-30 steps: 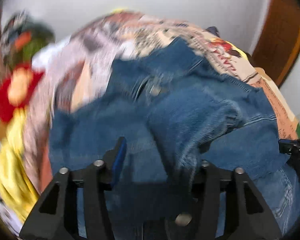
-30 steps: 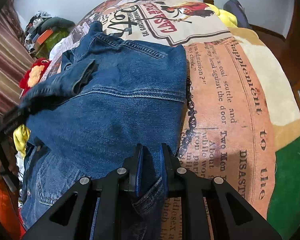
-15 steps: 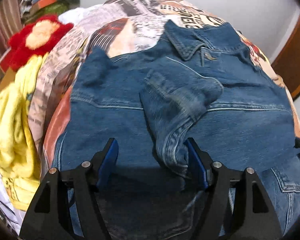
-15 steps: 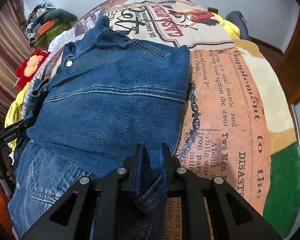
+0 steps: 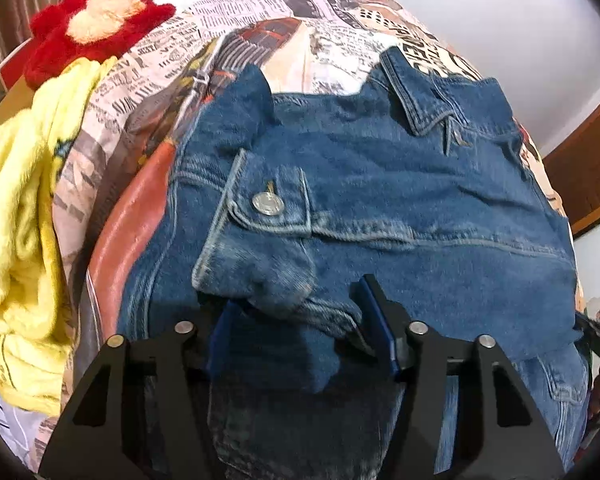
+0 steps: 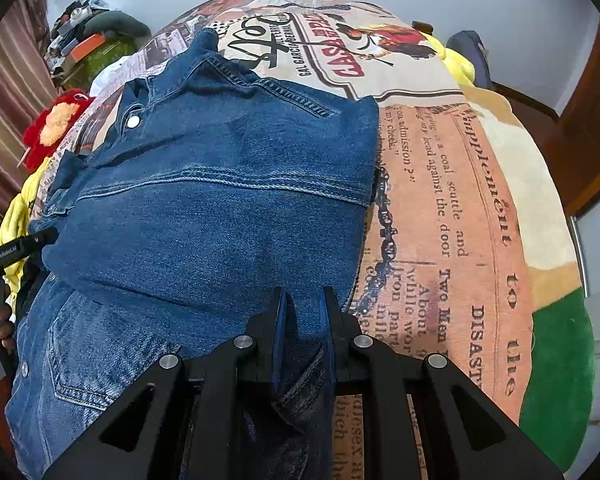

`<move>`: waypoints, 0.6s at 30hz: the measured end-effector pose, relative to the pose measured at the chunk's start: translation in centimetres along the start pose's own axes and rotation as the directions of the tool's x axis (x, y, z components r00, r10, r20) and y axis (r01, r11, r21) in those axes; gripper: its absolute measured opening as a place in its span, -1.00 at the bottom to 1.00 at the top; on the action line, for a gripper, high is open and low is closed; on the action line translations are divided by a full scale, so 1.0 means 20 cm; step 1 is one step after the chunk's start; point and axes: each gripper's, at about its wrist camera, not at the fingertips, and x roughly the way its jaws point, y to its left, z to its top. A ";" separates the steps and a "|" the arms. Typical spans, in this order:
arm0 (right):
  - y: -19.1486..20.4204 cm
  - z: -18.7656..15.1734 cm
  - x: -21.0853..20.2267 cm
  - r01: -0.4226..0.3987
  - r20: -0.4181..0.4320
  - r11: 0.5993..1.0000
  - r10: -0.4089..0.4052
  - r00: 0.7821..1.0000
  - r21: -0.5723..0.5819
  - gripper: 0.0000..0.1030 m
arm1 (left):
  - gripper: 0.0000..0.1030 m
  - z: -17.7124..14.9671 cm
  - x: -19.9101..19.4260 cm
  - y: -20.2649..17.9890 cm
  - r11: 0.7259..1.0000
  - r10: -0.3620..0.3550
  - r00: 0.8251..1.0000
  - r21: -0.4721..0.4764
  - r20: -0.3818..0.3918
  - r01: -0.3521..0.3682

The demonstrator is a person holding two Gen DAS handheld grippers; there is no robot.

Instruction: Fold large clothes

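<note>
While the right gripper (image 6: 302, 320) is pinching the denim jacket (image 6: 220, 208) hem, we're keeping it taut; left gripper (image 5: 300, 312) is gaping wide around the cuff (image 5: 260, 240), gripping nothing.

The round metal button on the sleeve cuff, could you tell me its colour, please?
Silver, on the blue denim jacket; the round metal button shows best in the left wrist view.

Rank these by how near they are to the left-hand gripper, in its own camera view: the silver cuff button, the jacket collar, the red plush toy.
From the left gripper:
1. Silver cuff button, just ahead on the sleeve cuff lying between the open fingers.
2. Jacket collar, farther ahead and to the right, at the denim jacket's top edge.
3. Red plush toy, farthest, off at the upper left.
</note>
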 end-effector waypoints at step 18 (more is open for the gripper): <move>0.02 0.12 -0.15 0.026 0.007 1.000 -0.026 1.000 0.006 -0.76 | -0.54 0.22 -0.44 -0.18 0.962 0.112 0.922 0.194 0.370 -0.194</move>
